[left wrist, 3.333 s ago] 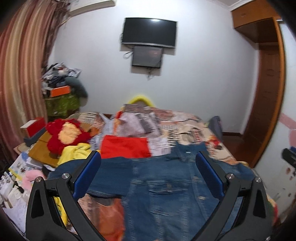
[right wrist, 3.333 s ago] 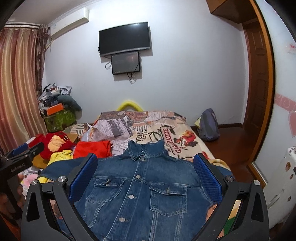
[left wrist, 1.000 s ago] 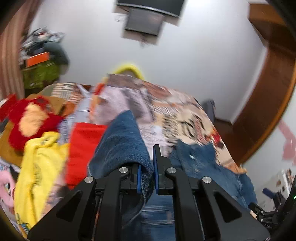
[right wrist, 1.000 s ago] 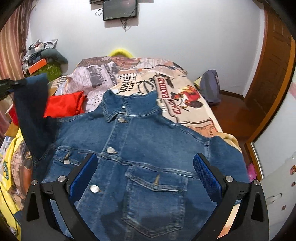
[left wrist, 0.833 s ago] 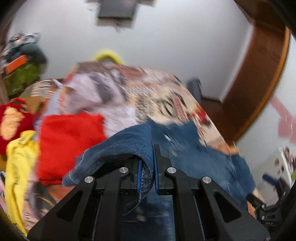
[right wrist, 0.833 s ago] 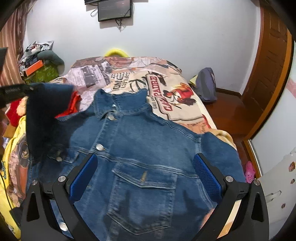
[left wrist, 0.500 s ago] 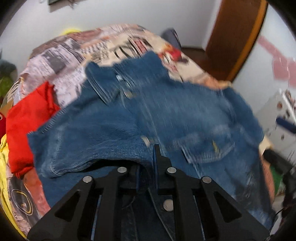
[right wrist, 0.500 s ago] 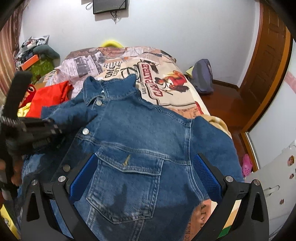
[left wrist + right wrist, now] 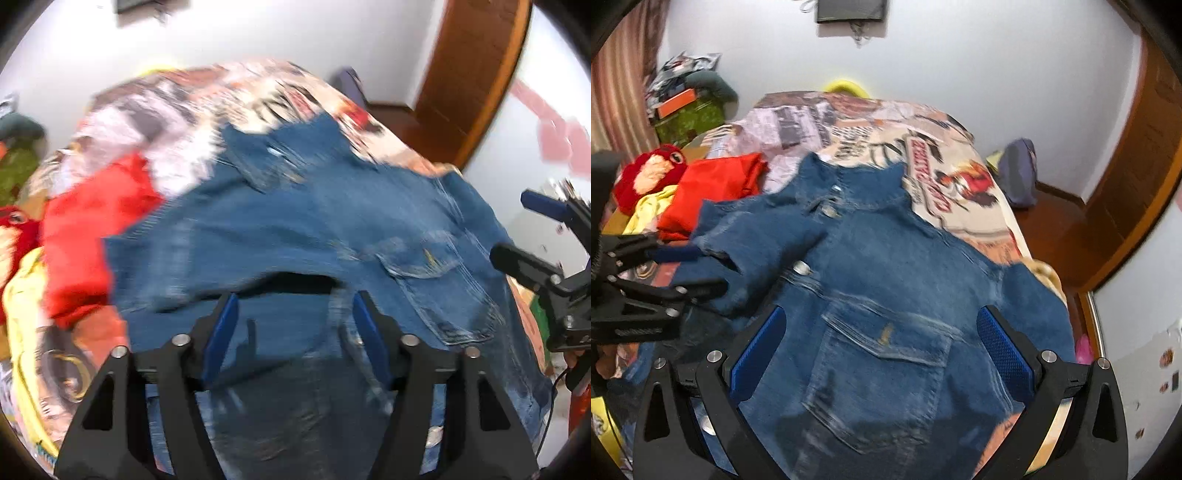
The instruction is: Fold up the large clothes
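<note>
- Blue denim filled the left wrist view: the button-front denim jacket (image 9: 332,221) lay spread face up on the bed with the printed comic-pattern cover (image 9: 207,99), collar toward the far end.
- The jacket's left sleeve (image 9: 207,258) was folded across the chest, its edge just beyond the fingertips.
- The left gripper (image 9: 291,314) had its blue-padded jaws opening, parted over the denim, with no cloth pinched between them.
- A folded red garment (image 9: 92,221) lay left of the jacket, touching it.
- In the right wrist view, the right gripper (image 9: 881,332) hung over the jacket's chest pocket (image 9: 882,373), jaws spread wide and holding nothing.
- The left gripper appeared at the left edge, its fingers (image 9: 698,286) at the folded sleeve's cuff.
- A red plush toy (image 9: 650,173) sat at the far left.
</note>
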A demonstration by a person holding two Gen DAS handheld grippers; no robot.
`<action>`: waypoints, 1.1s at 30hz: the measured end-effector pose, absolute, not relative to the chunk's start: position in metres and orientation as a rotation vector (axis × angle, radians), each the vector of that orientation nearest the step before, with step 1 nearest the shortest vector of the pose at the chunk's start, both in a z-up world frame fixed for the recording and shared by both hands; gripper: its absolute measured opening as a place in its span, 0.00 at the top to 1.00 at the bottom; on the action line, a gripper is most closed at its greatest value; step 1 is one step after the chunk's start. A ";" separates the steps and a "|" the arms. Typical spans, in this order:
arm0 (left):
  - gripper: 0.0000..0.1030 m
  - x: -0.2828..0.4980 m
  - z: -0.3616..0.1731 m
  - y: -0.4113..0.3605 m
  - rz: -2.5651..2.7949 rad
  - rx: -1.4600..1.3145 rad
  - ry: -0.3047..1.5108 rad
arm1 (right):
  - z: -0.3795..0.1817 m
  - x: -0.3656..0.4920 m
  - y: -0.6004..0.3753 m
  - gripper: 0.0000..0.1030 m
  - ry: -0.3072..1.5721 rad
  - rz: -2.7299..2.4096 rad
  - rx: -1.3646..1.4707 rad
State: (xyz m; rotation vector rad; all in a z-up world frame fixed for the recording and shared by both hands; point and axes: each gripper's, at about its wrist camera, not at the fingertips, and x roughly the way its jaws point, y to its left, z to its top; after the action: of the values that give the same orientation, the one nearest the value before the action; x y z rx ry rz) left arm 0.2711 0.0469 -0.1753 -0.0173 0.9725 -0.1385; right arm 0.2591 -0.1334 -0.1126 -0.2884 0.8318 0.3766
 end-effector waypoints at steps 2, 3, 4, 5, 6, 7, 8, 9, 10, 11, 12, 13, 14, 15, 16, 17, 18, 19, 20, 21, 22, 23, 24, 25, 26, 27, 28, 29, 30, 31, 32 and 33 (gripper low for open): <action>0.34 0.263 -0.165 0.071 -0.077 -0.025 0.937 | -0.109 0.259 -0.115 0.00 0.819 0.405 -0.313; 0.34 0.258 -0.161 0.084 -0.041 -0.027 0.921 | -0.109 0.259 -0.109 0.00 0.816 0.416 -0.321; 0.33 0.253 -0.157 0.097 -0.005 -0.028 0.907 | -0.108 0.259 -0.095 0.00 0.812 0.442 -0.337; 0.32 0.250 -0.156 0.108 0.022 -0.029 0.898 | -0.109 0.260 -0.085 0.00 0.811 0.462 -0.349; 0.30 0.245 -0.155 0.121 0.055 -0.031 0.891 | -0.111 0.261 -0.075 0.00 0.814 0.480 -0.362; 0.29 0.241 -0.155 0.134 0.087 -0.035 0.888 | -0.112 0.262 -0.068 0.00 0.817 0.493 -0.371; 0.29 0.239 -0.156 0.144 0.107 -0.038 0.888 | -0.115 0.263 -0.053 0.00 0.820 0.521 -0.391; 0.29 0.234 -0.158 0.156 0.129 -0.045 0.890 | -0.118 0.263 -0.043 0.00 0.825 0.541 -0.405; 0.29 0.231 -0.161 0.166 0.147 -0.055 0.896 | -0.122 0.264 -0.032 0.00 0.832 0.562 -0.421; 0.29 0.228 -0.165 0.177 0.163 -0.068 0.905 | -0.126 0.265 -0.022 0.01 0.838 0.579 -0.434; 0.29 0.225 -0.170 0.187 0.177 -0.082 0.915 | -0.131 0.266 -0.007 0.02 0.849 0.601 -0.459; 0.29 0.222 -0.175 0.196 0.189 -0.096 0.925 | -0.136 0.266 0.001 0.02 0.856 0.611 -0.476; 0.29 0.219 -0.180 0.202 0.197 -0.108 0.933 | -0.141 0.267 0.014 0.02 0.861 0.626 -0.503; 0.29 0.217 -0.186 0.209 0.204 -0.124 0.943 | -0.146 0.267 0.023 0.02 0.862 0.639 -0.526; 0.29 0.215 -0.191 0.214 0.208 -0.141 0.952 | -0.151 0.267 0.034 0.02 0.863 0.653 -0.554; 0.29 0.213 -0.195 0.219 0.209 -0.151 0.959 | -0.157 0.268 0.045 0.02 0.866 0.663 -0.582; 0.29 0.212 -0.200 0.223 0.211 -0.161 0.965 | -0.162 0.270 0.055 0.03 0.872 0.668 -0.604; 0.29 0.211 -0.206 0.227 0.214 -0.170 0.971 | -0.166 0.272 0.062 0.04 0.879 0.673 -0.620; 0.29 0.210 -0.210 0.229 0.216 -0.174 0.976 | -0.172 0.274 0.071 0.05 0.892 0.688 -0.634; 0.29 0.210 -0.214 0.231 0.218 -0.177 0.980 | -0.178 0.276 0.078 0.06 0.908 0.707 -0.646; 0.29 0.208 -0.217 0.233 0.218 -0.181 0.984 | -0.182 0.277 0.082 0.09 0.920 0.715 -0.651; 0.29 0.208 -0.220 0.234 0.216 -0.186 0.987 | -0.191 0.281 0.091 0.14 0.945 0.721 -0.666; 0.29 0.207 -0.223 0.236 0.212 -0.190 0.990 | -0.195 0.282 0.095 0.17 0.958 0.724 -0.675; 0.29 0.207 -0.226 0.237 0.209 -0.194 0.994 | -0.204 0.285 0.102 0.24 0.979 0.728 -0.697; 0.29 0.208 -0.229 0.238 0.206 -0.197 0.998 | -0.209 0.284 0.105 0.31 0.988 0.727 -0.709; 0.29 0.208 -0.231 0.239 0.205 -0.199 1.001 | -0.215 0.286 0.109 0.34 0.998 0.723 -0.722; 0.29 0.209 -0.234 0.240 0.201 -0.206 1.005 | -0.220 0.287 0.112 0.40 1.007 0.719 -0.731; 0.29 0.210 -0.237 0.240 0.195 -0.215 1.008 | -0.225 0.290 0.114 0.47 1.012 0.713 -0.736; 0.29 0.211 -0.240 0.240 0.181 -0.235 1.014 | -0.228 0.291 0.114 0.50 1.016 0.719 -0.729; 0.29 0.213 -0.245 0.239 0.164 -0.260 1.023 | -0.228 0.292 0.113 0.56 1.018 0.727 -0.723; 0.29 0.214 -0.249 0.238 0.148 -0.284 1.032 | -0.227 0.292 0.111 0.71 1.007 0.731 -0.701; 0.29 0.216 -0.253 0.236 0.122 -0.314 1.043 | -0.223 0.292 0.109 0.76 0.995 0.724 -0.691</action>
State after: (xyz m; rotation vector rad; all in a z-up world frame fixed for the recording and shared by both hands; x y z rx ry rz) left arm 0.2157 0.2364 -0.2528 -0.3141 1.0434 0.1224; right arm 0.2919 0.1086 -0.2234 -0.6915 0.9947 0.7236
